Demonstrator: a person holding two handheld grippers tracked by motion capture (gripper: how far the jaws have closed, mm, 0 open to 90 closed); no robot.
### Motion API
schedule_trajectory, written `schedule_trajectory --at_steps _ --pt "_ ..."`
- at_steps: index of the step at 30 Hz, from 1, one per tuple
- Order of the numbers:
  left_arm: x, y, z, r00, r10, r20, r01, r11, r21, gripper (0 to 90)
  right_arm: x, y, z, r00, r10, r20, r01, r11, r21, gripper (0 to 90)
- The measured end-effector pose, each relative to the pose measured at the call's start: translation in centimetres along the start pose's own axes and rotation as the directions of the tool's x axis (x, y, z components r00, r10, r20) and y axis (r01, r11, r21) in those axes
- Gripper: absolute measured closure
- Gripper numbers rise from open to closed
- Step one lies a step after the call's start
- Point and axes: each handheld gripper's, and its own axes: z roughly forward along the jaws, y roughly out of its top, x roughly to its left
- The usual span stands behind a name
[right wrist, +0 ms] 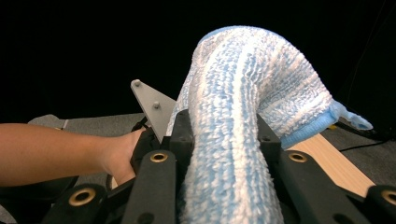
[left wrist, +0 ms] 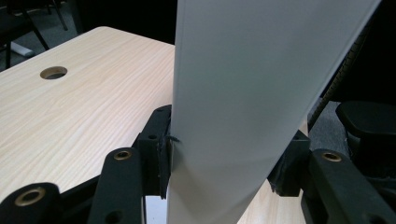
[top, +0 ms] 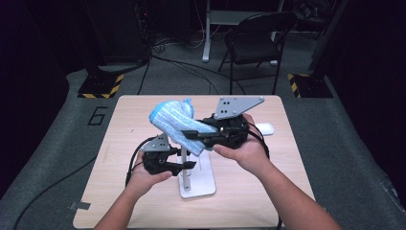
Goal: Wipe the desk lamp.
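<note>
Near the tabletop's front edge, the left gripper [top: 187, 164] pinches the upright post [left wrist: 243, 107] of a white stand [top: 201, 184]. Just beyond, mid-table, the right gripper [top: 191, 136] clamps a blue-and-white striped cloth [top: 173, 120] draped over the stand's top. A white mouse [top: 265, 128] lies toward the right edge.

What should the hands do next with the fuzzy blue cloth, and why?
Probably slide the cloth a little further down the white stand. The right tool is clamped on the cloth, which arches over the stand's top, and the left tool grips the stand's upright to steady it.
</note>
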Motion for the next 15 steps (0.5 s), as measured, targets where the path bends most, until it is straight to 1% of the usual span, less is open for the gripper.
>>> schedule_trajectory --at_steps 3,9,15 --pt "0.0 0.0 0.0 1.0000 -0.001 0.000 0.001 1.0000 0.000 50.2 -0.3 -0.2 -0.2 1.0000 0.004 0.006 -0.004 1.000 0.005 68.8" --pt "0.0 0.0 0.0 1.0000 -0.007 0.005 0.007 1.0000 -0.001 50.2 -1.0 -0.7 -0.7 0.9993 0.036 0.008 -0.036 0.999 0.000 68.9" --pt "0.0 0.0 0.0 1.0000 -0.004 0.007 0.004 1.0000 -0.003 50.2 -1.2 -1.0 -1.2 0.9991 0.040 0.016 -0.040 0.999 0.001 68.9"
